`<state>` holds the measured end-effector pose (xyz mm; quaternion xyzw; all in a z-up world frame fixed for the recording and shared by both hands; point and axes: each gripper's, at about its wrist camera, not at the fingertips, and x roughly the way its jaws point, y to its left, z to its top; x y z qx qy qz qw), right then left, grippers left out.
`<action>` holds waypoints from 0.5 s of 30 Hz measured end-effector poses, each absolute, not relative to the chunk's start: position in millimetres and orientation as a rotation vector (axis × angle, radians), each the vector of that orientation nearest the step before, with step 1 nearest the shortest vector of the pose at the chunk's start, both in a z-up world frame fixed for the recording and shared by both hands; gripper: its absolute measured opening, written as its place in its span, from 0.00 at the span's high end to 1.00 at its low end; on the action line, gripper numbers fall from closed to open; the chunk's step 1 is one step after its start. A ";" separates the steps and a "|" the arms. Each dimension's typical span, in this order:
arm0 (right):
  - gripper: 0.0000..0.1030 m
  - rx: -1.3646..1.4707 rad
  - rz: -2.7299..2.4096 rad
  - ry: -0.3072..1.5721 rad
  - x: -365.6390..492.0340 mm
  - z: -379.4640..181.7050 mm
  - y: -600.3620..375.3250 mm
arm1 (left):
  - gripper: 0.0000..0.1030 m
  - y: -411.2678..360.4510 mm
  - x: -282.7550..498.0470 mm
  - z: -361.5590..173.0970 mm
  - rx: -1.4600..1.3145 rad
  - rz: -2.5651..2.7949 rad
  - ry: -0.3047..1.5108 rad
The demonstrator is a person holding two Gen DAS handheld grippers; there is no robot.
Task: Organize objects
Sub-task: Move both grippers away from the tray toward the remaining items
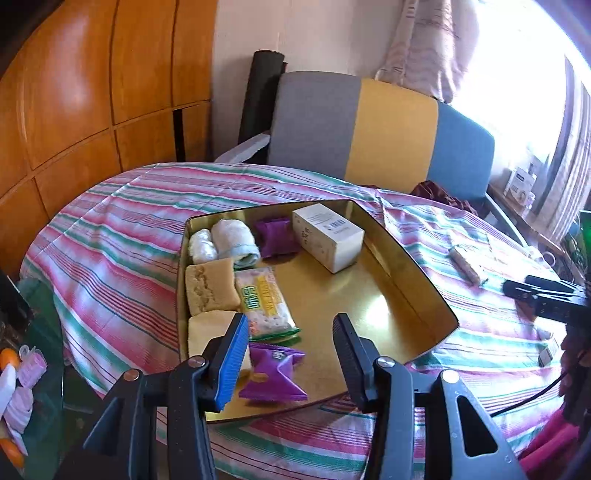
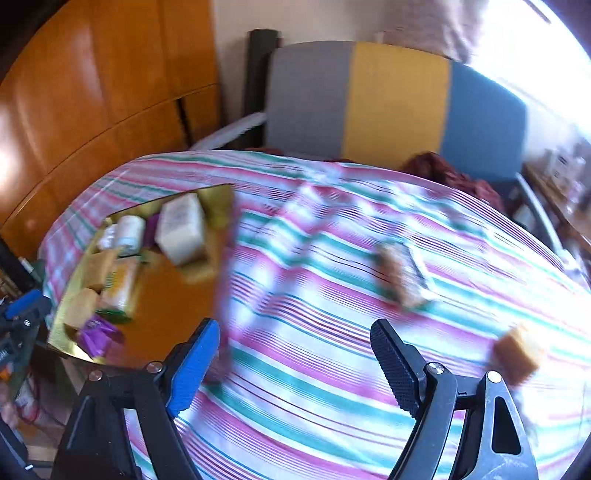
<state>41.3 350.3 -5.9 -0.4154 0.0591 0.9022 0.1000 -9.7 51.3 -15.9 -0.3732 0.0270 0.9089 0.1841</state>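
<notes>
Your left gripper hangs over the gold tray, jaws apart and empty; your right gripper is empty too, jaws spread wide over the striped tablecloth.

A wooden wardrobe with glossy orange-brown panels fills the upper left of the frame. Beside it runs a pale wall. A chair with a backrest in grey, yellow and blue bands stands in the upper middle, behind a table under a striped cloth of pink, green and white. At the upper right, a window glares bright white beside a patterned curtain.
</notes>
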 end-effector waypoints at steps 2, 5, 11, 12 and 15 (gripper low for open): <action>0.18 -1.209 2.615 0.184 57.8 -5.2 370.6 | 0.54 56.3 -7.6 -17.0 -1.053 2.550 0.089; 0.18 -1.158 2.534 0.223 83.9 -1.7 403.0 | 0.54 65.9 -4.4 -19.8 -1.054 2.525 0.116; 0.17 -0.984 2.350 0.392 137.5 2.1 474.6 | 0.54 90.1 1.2 -21.9 -1.045 2.470 0.186; 0.16 -0.951 2.322 0.425 145.4 0.7 485.8 | 0.54 94.1 2.7 -21.4 -1.042 2.463 0.195; 0.16 -0.852 2.218 0.534 171.8 -7.8 515.1 | 0.54 107.8 5.2 -20.7 -1.034 2.430 0.224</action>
